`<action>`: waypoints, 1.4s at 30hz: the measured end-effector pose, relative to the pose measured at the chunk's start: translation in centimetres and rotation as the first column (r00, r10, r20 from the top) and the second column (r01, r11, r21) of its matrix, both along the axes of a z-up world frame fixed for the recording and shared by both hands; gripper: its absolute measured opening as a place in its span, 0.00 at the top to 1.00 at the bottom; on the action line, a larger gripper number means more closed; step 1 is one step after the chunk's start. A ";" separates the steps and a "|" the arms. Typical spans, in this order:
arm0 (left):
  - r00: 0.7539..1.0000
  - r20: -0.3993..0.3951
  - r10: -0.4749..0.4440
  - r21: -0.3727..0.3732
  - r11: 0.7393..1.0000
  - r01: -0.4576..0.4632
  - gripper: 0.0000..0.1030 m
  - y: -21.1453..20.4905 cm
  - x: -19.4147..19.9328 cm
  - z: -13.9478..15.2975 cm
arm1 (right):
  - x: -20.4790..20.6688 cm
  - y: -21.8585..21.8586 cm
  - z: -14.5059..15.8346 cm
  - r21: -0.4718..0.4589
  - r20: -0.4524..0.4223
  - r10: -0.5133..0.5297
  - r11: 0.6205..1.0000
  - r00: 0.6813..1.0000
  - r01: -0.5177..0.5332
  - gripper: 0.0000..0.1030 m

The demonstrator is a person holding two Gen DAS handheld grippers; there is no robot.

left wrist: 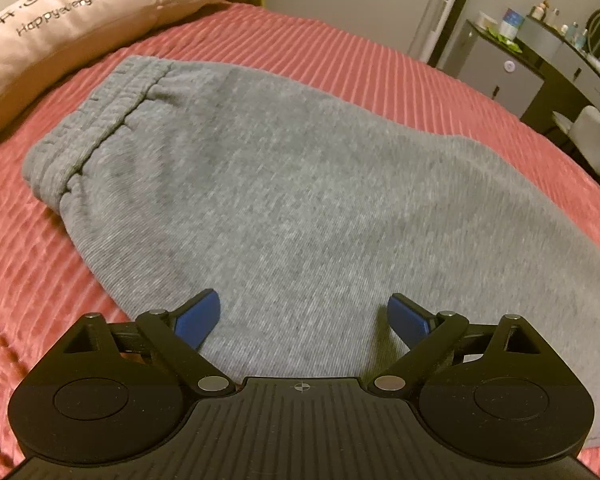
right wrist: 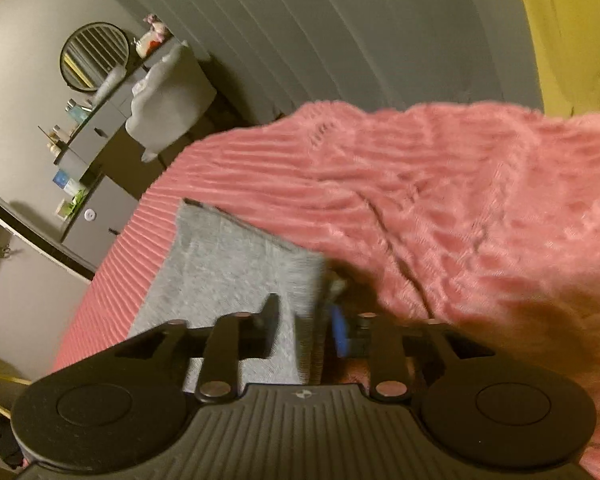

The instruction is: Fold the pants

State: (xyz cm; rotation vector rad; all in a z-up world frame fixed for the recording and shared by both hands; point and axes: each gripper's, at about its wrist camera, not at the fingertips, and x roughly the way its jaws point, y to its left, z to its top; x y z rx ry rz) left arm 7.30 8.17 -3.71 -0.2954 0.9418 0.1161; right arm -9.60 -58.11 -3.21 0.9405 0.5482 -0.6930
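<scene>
Grey sweatpants (left wrist: pixel 280 180) lie folded lengthwise on a pink ribbed bedspread (left wrist: pixel 340 48), with the elastic waistband (left wrist: pixel 96 120) at the far left. My left gripper (left wrist: pixel 304 316) hovers just over the near part of the cloth, its blue pads wide apart with nothing between them. In the right wrist view a folded end of the pants (right wrist: pixel 220 264) runs down to my right gripper (right wrist: pixel 306 328). That cloth edge stands between the half-spread fingers, and a dark gap shows beside the blue pad (right wrist: pixel 340 332). This view is blurred.
A pale pink pillow (left wrist: pixel 60 28) with printed lettering lies at the bed's far left. A dark dresser (left wrist: pixel 512 76) with bottles and a white chair (left wrist: pixel 596 136) stand past the bed's edge. A round mirror (right wrist: pixel 94 56) and a yellow curtain (right wrist: pixel 572 32) line the walls.
</scene>
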 end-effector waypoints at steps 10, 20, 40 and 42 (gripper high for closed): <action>1.000 -0.007 -0.006 0.019 1.000 0.006 0.07 -0.3 0.1 0.1 | 0.8 -0.4 -1.9 0.047 0.019 -0.002 0.999 1.000 0.001 0.90; 1.000 -0.006 -0.017 0.052 0.999 0.018 0.07 -0.7 -0.1 0.6 | 4.5 6.4 6.8 -0.299 0.004 0.225 0.930 0.974 -0.214 0.91; 0.992 0.053 -0.118 -0.107 0.987 0.123 0.08 -4.3 -0.4 3.1 | 10.3 25.5 4.3 -0.176 -0.082 0.769 0.614 0.634 -0.769 0.90; 0.981 0.063 -0.186 -0.164 0.967 0.194 0.08 -6.9 0.6 3.5 | 9.9 27.0 3.9 -0.151 -0.094 0.805 0.570 0.586 -0.808 0.89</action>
